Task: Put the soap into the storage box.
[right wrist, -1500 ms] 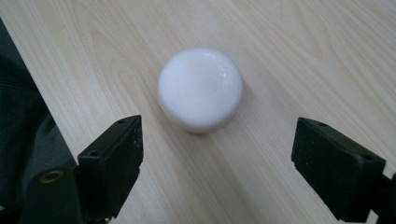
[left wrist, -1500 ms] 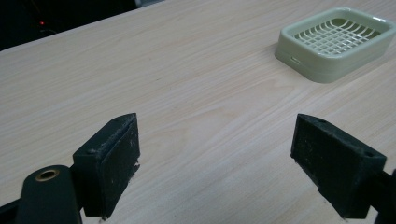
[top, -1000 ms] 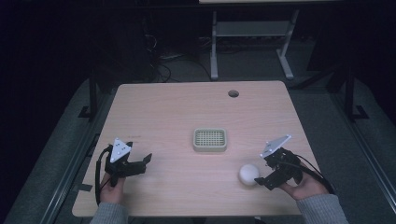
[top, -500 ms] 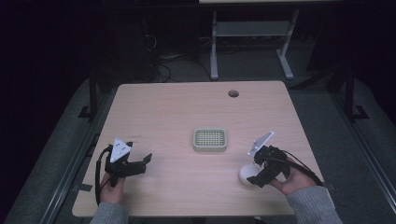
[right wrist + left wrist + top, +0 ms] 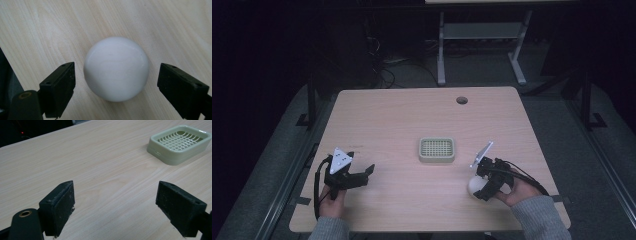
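The right tool (image 5: 116,82) gapes around the white ball (image 5: 116,68) near the bench's (image 5: 402,115) front right corner. Smooth and round, likely slippery; pinch it across the middle. The left tool (image 5: 122,202) waits open.

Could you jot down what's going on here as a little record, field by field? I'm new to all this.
Setting: wooden table in a dark room
Work in hand: picking up the white ball
Right gripper: open, one jaw on each side of the ball, not touching it
Left gripper: open, nothing between its jaws, over bare table
Other item: pale green soap dish with a grid top, mid-table, nothing in it
Likely next move: right gripper closes on the ball
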`<state>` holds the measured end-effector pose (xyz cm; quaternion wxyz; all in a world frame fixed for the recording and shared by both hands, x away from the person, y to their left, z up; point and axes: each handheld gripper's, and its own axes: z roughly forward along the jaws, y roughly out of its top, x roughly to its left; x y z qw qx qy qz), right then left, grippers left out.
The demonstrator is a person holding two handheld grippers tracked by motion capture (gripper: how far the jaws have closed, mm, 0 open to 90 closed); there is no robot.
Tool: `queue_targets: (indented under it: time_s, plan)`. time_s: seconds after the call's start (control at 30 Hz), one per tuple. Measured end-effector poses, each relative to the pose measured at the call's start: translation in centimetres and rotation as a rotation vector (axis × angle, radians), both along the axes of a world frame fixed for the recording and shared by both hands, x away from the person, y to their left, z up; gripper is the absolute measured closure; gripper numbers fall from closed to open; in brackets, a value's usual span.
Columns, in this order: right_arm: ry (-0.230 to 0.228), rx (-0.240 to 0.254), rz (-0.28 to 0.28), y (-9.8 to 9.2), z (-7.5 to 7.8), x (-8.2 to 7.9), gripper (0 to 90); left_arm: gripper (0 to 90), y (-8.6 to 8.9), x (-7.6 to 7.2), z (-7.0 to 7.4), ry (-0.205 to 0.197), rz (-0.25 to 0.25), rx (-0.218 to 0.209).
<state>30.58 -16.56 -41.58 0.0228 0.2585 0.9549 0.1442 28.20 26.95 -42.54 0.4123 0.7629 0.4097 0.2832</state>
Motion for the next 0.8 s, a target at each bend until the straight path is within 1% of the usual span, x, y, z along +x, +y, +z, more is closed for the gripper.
queue_targets:
  time_s: [0.07,0.17,0.27,0.47,0.67,0.73,0.8]
  plan:
    - [0.0,-0.008,0.006,0.1,-0.2,0.1,14.2,15.2,0.0,0.0,0.0,-0.002,0.0,-0.002]
    - [0.015,-0.014,0.005,0.3,-0.3,0.2,14.2,15.3,0.0,0.0,0.0,-0.003,-0.004,0.001]
    - [0.025,-0.033,0.012,0.6,-0.6,0.3,14.2,15.2,-0.1,0.0,0.0,-0.005,-0.006,0.003]
    - [0.052,-0.066,0.018,1.2,-1.7,0.7,14.4,15.2,-0.1,0.0,0.0,-0.006,-0.006,0.0]
    - [0.059,-0.085,0.026,1.5,-2.4,0.7,15.2,15.3,-0.1,0.0,0.0,-0.003,-0.005,0.001]
    - [0.059,-0.097,0.027,1.7,-2.6,0.8,16.5,15.2,-0.1,0.0,0.0,-0.006,-0.006,0.003]
    - [0.055,-0.098,0.028,1.7,-2.7,0.8,18.7,15.2,-0.1,0.0,0.0,-0.006,-0.004,-0.002]
